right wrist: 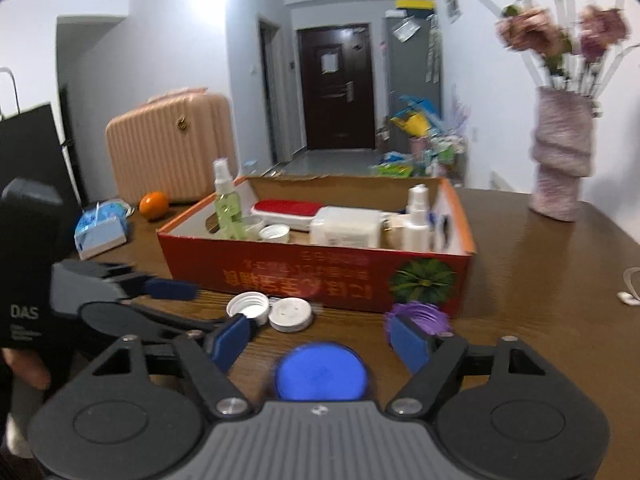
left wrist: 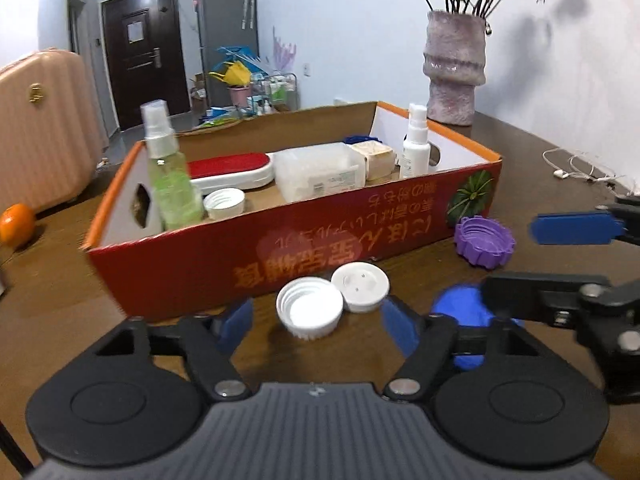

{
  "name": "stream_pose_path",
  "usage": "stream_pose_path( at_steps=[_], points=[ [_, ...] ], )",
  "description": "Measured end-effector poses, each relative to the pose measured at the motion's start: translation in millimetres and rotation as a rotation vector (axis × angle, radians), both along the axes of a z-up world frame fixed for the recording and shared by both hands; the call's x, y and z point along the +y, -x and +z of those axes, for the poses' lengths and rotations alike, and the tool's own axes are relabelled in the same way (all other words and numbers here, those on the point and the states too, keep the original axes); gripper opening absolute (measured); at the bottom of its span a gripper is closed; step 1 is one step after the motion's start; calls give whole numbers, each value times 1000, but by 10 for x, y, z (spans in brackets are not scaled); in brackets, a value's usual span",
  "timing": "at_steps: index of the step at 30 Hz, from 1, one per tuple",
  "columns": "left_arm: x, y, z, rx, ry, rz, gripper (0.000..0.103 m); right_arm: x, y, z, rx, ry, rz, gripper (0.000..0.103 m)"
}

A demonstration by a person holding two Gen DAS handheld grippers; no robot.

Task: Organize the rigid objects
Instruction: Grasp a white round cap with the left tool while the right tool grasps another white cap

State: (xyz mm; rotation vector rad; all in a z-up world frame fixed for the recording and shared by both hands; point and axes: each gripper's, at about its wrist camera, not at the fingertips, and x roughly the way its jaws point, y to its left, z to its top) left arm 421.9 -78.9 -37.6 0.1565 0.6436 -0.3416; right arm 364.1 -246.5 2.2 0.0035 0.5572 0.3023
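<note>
On the brown table, a red cardboard box (left wrist: 280, 248) (right wrist: 280, 276) holds a green spray bottle (left wrist: 170, 168), a white spray bottle (left wrist: 415, 144), a clear plastic case (left wrist: 320, 170), a red-topped case (left wrist: 232, 170) and a white cap (left wrist: 224, 202). In front of it lie a ribbed white cap (left wrist: 310, 312) (right wrist: 248, 308), a flat white lid (left wrist: 360, 286) (right wrist: 291, 314), a purple cap (left wrist: 484, 242) (right wrist: 420, 314) and a blue lid (left wrist: 460, 308) (right wrist: 320, 372). My left gripper (left wrist: 318, 326) (right wrist: 200, 304) is open around the ribbed cap. My right gripper (right wrist: 322, 344) (left wrist: 532, 256) is open around the blue lid.
A textured vase (left wrist: 454, 72) (right wrist: 560, 156) of dried flowers stands at the back right of the table. An orange (left wrist: 16, 224) (right wrist: 154, 205), a tissue pack (right wrist: 100, 234) and a pink suitcase (right wrist: 172, 144) are to the left. A white cable (left wrist: 580, 168) lies at the right.
</note>
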Motion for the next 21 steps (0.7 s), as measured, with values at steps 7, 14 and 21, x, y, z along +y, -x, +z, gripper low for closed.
stream_pose_path(
  at_steps=[7,14,21],
  points=[
    [137,-162,-48,30,48,3,41,119,-467,-121,60,-37,30,64],
    [495,198,71,-36,50,45,41,381,-746,-247,108,23,80,62],
    [770,236,85,-29,75,132,41,705,-864,-466,143,105,88,47]
  ],
)
